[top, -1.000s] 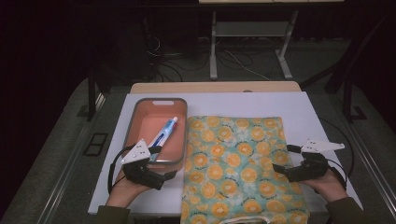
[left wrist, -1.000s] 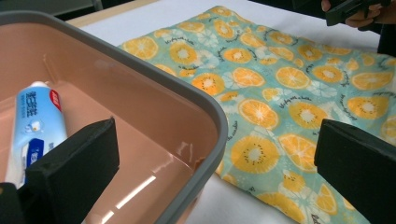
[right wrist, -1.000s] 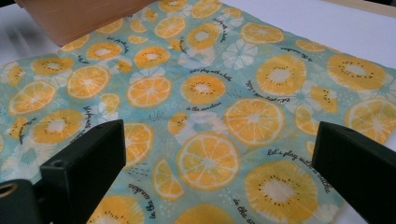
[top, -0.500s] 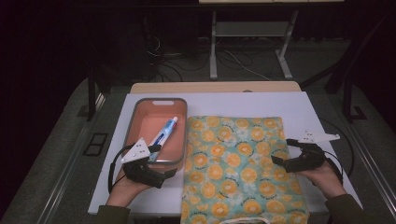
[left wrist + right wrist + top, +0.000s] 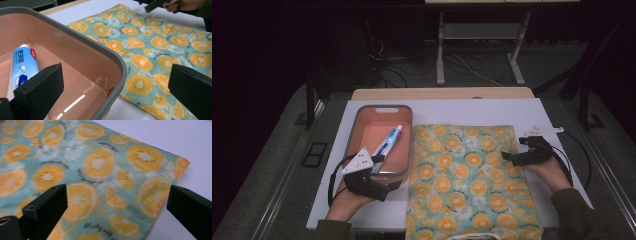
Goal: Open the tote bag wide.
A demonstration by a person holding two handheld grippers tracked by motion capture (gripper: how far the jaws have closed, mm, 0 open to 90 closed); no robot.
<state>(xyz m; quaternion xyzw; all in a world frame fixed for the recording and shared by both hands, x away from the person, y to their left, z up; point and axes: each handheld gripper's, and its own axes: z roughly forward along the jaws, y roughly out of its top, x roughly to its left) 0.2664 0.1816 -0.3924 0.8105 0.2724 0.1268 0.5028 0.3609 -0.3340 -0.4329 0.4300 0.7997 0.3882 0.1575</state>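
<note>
A fabric bag (image 5: 462,170) printed with orange slices lies flat in the middle of the white table (image 5: 472,109). Left of it stands a pink tray with a grey rim (image 5: 354,131) that holds a blue and white toothpaste tube (image 5: 388,141). My left gripper (image 5: 393,185) rests at the tray's near right corner, open; in its own view the jaws straddle the tray rim (image 5: 100,47), with the tube (image 5: 23,62) at the left and the bag (image 5: 155,47) at the right. My right gripper (image 5: 511,159) is open over the bag's right edge (image 5: 75,157), holding nothing.
The bag's light handle (image 5: 472,236) hangs at the table's front edge. A wooden strip (image 5: 442,93) runs along the far side of the table, with dark floor, cables and a metal stand (image 5: 441,50) beyond. My right gripper (image 5: 155,3) shows in the left gripper view.
My right gripper has moved away from me along the bag's right edge and in toward the fabric. The left gripper, tray and tube have stayed still.
</note>
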